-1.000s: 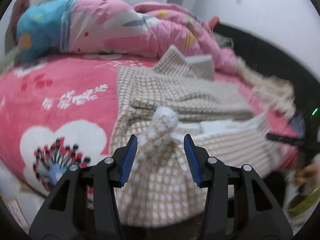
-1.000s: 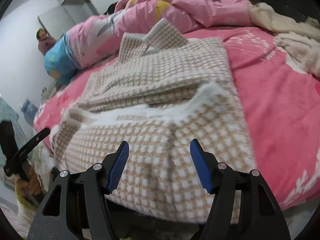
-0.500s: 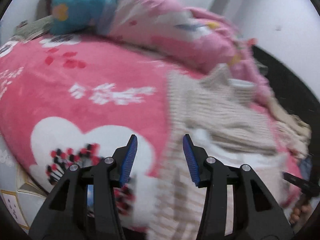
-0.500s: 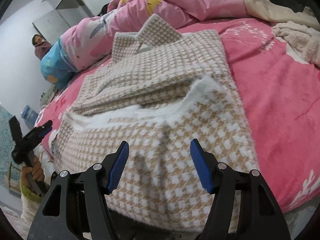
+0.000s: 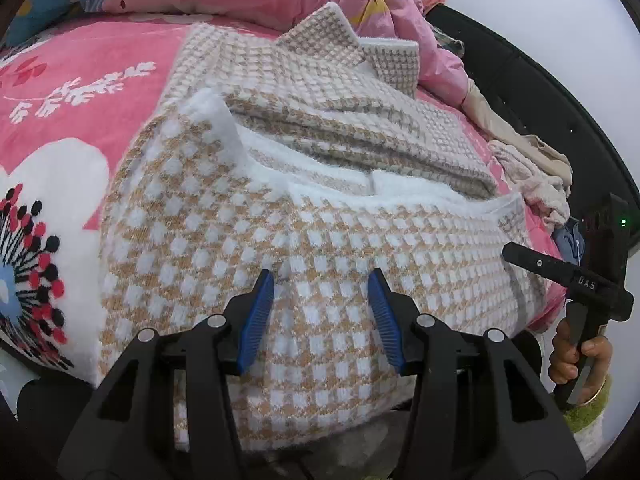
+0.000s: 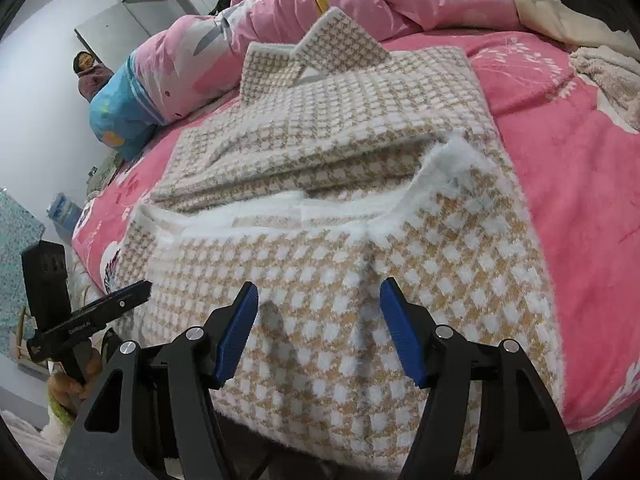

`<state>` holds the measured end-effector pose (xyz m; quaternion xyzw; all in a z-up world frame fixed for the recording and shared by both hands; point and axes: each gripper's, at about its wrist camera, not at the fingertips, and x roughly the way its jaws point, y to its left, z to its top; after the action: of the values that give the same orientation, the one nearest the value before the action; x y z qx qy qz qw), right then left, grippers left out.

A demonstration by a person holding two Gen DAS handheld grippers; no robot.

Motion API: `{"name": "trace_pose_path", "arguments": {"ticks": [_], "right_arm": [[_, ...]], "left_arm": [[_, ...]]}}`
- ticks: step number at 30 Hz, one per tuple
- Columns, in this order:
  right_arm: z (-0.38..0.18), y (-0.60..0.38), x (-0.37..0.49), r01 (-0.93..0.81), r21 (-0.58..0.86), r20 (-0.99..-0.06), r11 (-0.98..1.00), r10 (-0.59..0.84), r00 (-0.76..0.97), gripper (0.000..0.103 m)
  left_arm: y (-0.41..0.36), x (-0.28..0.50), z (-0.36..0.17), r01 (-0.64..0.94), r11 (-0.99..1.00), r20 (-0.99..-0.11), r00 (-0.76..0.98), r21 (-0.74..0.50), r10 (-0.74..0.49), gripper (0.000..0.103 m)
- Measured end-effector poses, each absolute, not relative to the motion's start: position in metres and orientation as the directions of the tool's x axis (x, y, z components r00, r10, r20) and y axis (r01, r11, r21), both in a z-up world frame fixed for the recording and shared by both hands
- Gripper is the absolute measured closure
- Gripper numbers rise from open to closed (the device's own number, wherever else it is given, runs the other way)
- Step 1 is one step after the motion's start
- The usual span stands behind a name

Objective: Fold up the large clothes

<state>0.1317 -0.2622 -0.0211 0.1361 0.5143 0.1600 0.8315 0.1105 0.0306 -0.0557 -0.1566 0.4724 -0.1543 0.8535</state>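
- Checked coat (image 5: 320, 184) is laid on the pink bed (image 5: 80, 88), collar (image 5: 344, 40) at the far end, hem hung over the near bed edge.
- Long axis runs near-to-far, roughly in line with both tools' pointing direction.
- Near part is already doubled back: a flap with white fleecy lining (image 6: 280, 216) showing along its far edge is seen across the coat's width.
- Left tool (image 5: 322, 300) is held over the near-left part of the flap, jaws partly apart, nothing gripped; fabric is seen between and below the blue pads (image 5: 256, 320), contact cannot be confirmed.
- Right tool (image 6: 320, 320) is held over the near-right part, jaws wider apart, nothing gripped.
- Each tool is visible at the edge of the other's view, so both are level along the near edge, well apart, one per side.
- Judgement: neither tool is nearer; the hem corners lie just below and ahead of both, and the collar lies straight ahead, far.
- Next fold is likely carried near-to-far along the long axis, both corners lifted together to keep the edge square.
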Motion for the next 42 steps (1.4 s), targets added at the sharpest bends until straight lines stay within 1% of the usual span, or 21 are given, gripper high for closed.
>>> {"name": "trace_pose_path", "arguments": {"ticks": [4,8,10,28,29,30,31,32,33,34,35,36,38,42], "right_arm": [[-0.024,-0.256,0.130,-0.125,0.358,-0.827,0.925,0.376,0.417,0.041],[-0.022,-0.245,0.126,-0.142,0.287,-0.845,0.947,0.321,0.428,0.050],[-0.022,-0.242,0.124,-0.149,0.263,-0.849,0.953,0.302,0.433,0.051],[-0.026,-0.247,0.124,-0.129,0.302,-0.835,0.945,0.327,0.442,0.053],[-0.026,-0.246,0.123,-0.128,0.293,-0.835,0.947,0.319,0.449,0.056],[-0.027,-0.245,0.122,-0.127,0.280,-0.836,0.951,0.307,0.454,0.065],[-0.026,-0.244,0.121,-0.127,0.270,-0.836,0.954,0.298,0.460,0.069],[-0.026,-0.243,0.120,-0.124,0.260,-0.836,0.958,0.287,0.467,0.078],[-0.025,-0.243,0.118,-0.123,0.261,-0.833,0.958,0.287,0.472,0.086],[-0.023,-0.243,0.117,-0.123,0.266,-0.829,0.956,0.292,0.477,0.089],[-0.021,-0.244,0.115,-0.124,0.269,-0.824,0.955,0.295,0.484,0.095],[-0.016,-0.244,0.113,-0.125,0.261,-0.816,0.957,0.288,0.501,0.096],[-0.008,-0.244,0.110,-0.128,0.247,-0.802,0.961,0.277,0.530,0.096],[0.019,-0.248,0.108,-0.133,0.250,-0.753,0.959,0.279,0.596,0.097]], "left_arm": [[0.025,0.117,-0.055,0.118,0.917,-0.777,0.497,-0.381,-0.386,0.055],[0.021,0.118,-0.055,0.106,0.926,-0.784,0.502,-0.363,-0.365,0.055],[0.018,0.117,-0.056,0.107,0.930,-0.786,0.506,-0.352,-0.355,0.055],[0.018,0.118,-0.055,0.104,0.934,-0.788,0.510,-0.342,-0.346,0.055],[0.018,0.117,-0.055,0.105,0.936,-0.788,0.514,-0.336,-0.340,0.056],[0.016,0.117,-0.055,0.105,0.940,-0.788,0.520,-0.324,-0.329,0.064],[0.013,0.115,-0.054,0.109,0.948,-0.789,0.532,-0.298,-0.309,0.070],[0.011,0.114,-0.054,0.116,0.953,-0.789,0.537,-0.281,-0.298,0.080],[0.009,0.113,-0.053,0.123,0.958,-0.791,0.543,-0.258,-0.282,0.088],[0.007,0.112,-0.053,0.127,0.962,-0.792,0.548,-0.240,-0.270,0.095],[0.004,0.109,-0.051,0.137,0.969,-0.790,0.560,-0.207,-0.248,0.098],[0.003,0.107,-0.048,0.143,0.971,-0.782,0.576,-0.191,-0.239,0.099],[0.002,0.102,-0.041,0.150,0.973,-0.765,0.602,-0.175,-0.230,0.100],[0.005,0.099,-0.011,0.167,0.977,-0.700,0.682,-0.131,-0.211,0.100]]}}
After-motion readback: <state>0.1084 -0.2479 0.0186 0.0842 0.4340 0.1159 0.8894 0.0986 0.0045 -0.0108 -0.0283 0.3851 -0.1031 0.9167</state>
